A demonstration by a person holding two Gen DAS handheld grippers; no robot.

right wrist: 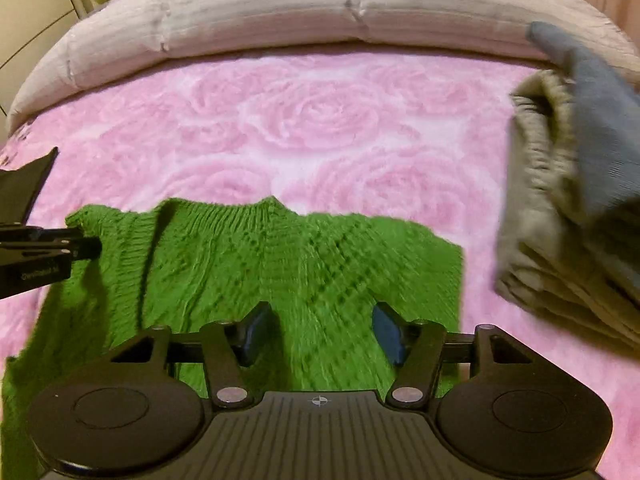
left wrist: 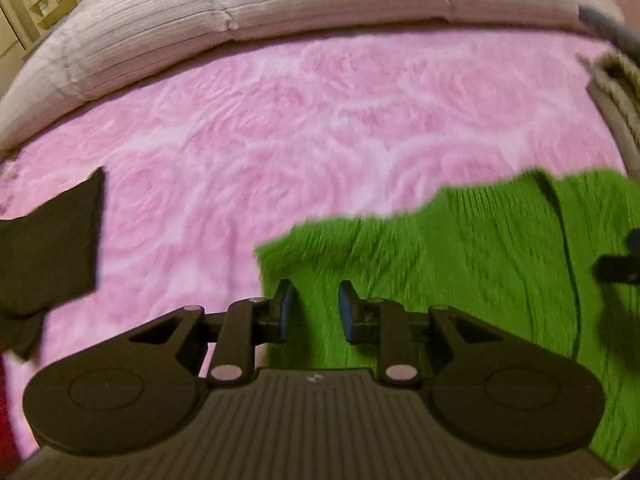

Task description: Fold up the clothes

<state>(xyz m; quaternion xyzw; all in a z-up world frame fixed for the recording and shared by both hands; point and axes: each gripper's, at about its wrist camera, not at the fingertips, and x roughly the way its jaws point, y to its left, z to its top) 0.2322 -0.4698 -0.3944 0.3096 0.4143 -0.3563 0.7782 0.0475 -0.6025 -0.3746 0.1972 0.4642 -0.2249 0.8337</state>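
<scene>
Right wrist view: a green knitted sweater (right wrist: 280,264) lies spread on a pink rose-patterned blanket (right wrist: 312,120), both grippers hovering over it

Seen from the right wrist, the right gripper (right wrist: 320,334) hangs above the middle of the sweater with its blue-padded jaws wide apart and nothing between them. From the left wrist view, the left gripper (left wrist: 314,308) sits over the sweater's left edge (left wrist: 460,264), jaws parted more narrowly, also empty, and whether the pads touch the knit is unclear because of blur. A stack of folded beige and grey clothes (right wrist: 568,184) rests on the blanket to the right of the sweater, apart from it. A beige quilted comforter (right wrist: 304,12) lies along the far side of the blanket
</scene>
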